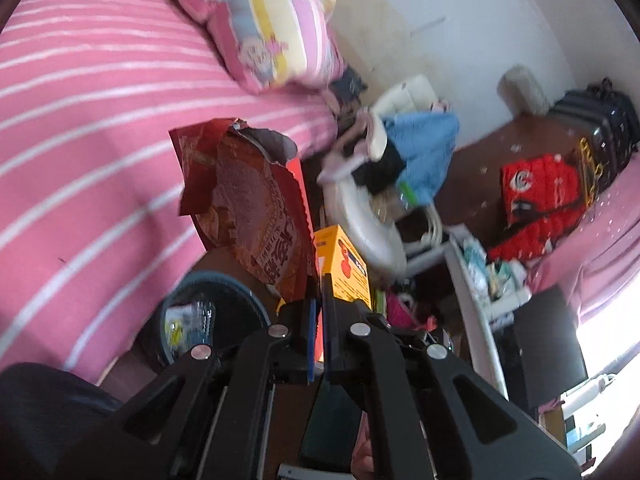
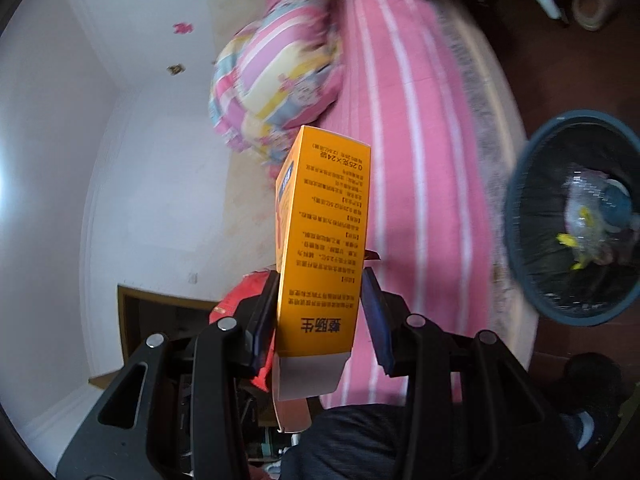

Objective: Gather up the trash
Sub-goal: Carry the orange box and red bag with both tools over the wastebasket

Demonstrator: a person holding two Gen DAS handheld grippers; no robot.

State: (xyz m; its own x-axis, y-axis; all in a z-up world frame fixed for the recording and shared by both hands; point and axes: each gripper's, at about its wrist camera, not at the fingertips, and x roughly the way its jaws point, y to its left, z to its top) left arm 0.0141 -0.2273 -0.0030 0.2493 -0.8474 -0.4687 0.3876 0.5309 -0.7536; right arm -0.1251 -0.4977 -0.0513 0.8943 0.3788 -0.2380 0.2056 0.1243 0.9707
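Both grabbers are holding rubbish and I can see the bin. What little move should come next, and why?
Probably swing the left gripper, shut on the torn red snack bag, a little toward the blue bin just below it. The bin is open and already holds a wrapper. The right gripper grips the orange box, which likely follows.

yellow box (image 2: 324, 240) between your right claw's fingers: "整肠生", "0.25克×24粒", upside down | red wrapper (image 1: 248, 208) ahead of your left claw: print too blurred to read

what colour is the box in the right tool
Orange-yellow box with dark print, clearest in the right wrist view.
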